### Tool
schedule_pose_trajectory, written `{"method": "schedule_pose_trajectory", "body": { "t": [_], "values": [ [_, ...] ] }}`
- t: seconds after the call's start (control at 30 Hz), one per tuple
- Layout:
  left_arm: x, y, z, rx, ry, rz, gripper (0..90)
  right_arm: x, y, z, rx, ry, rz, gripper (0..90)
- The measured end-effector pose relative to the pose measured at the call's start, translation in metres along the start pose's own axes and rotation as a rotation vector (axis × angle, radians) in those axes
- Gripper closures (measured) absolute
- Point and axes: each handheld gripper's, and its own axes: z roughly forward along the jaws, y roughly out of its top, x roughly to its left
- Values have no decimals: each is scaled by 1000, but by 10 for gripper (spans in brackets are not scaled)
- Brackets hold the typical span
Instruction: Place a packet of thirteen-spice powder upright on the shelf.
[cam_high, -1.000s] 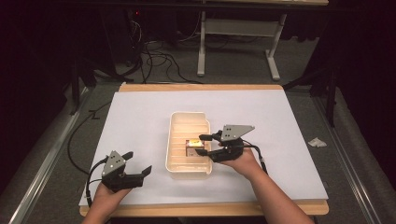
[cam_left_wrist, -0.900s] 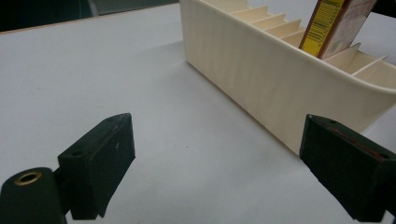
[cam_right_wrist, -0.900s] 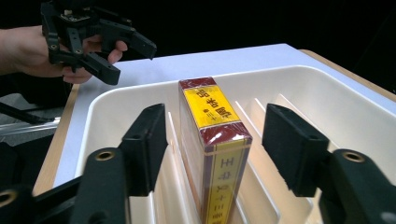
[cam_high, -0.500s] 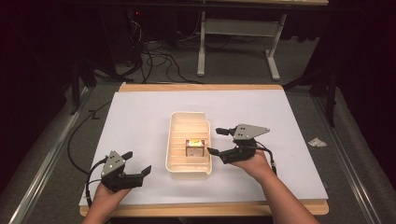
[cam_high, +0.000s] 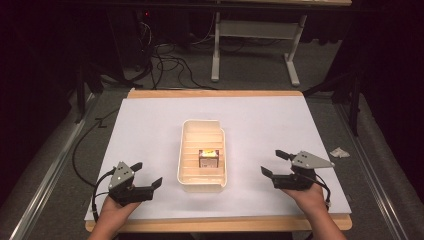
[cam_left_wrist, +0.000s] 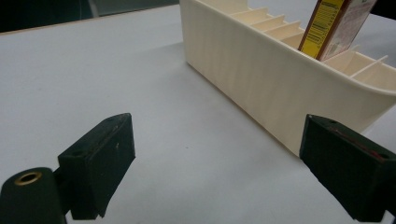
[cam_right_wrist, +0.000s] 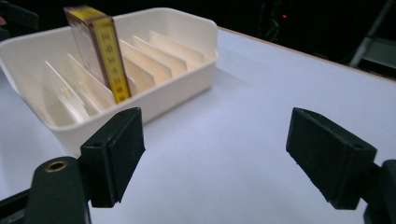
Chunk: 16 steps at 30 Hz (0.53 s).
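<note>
A cream slotted tray (cam_high: 202, 123) lies in the middle of the white sheet. A small yellow and brown box (cam_high: 209, 158) stands upright in one of its slots. My right gripper (cam_high: 271, 163) hovers right of the tray, apart from it; its jaws have just been opening and nothing is between them. In the right gripper view the box (cam_right_wrist: 100, 51) and tray (cam_right_wrist: 177, 88) lie beyond the open right gripper (cam_right_wrist: 215, 154). My left gripper (cam_high: 148, 173) rests open at the front left. In the left gripper view the left gripper (cam_left_wrist: 224, 163) faces the tray wall (cam_left_wrist: 261, 74) and box (cam_left_wrist: 334, 25).
The white sheet (cam_high: 150, 125) covers a wooden tabletop whose front edge (cam_high: 215, 224) runs just under both hands. A crumpled scrap (cam_high: 340, 151) lies off the table's right side. Cables and a desk frame (cam_high: 252, 40) stand behind the table.
The right gripper let go of the box in the tray, opened, and drew away to the right. The box stays standing in its slot. The left gripper has not moved.
</note>
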Motion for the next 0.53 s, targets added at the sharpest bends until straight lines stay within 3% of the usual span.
{"method": "schedule_pose_trajectory", "body": {
  "t": [0.1,0.2,0.53],
  "values": [
    [-1,-1,1,2,0,3,108,-5,-16,-11,-11,-34,32,196],
    [-2,-1,3,3,-7,-8,108,-8,-24,-10,-2,-52,34,195],
    [-3,-2,5,3,1,-14,110,-11,-28,-2,-21,-16,27,198]
  ]
}}
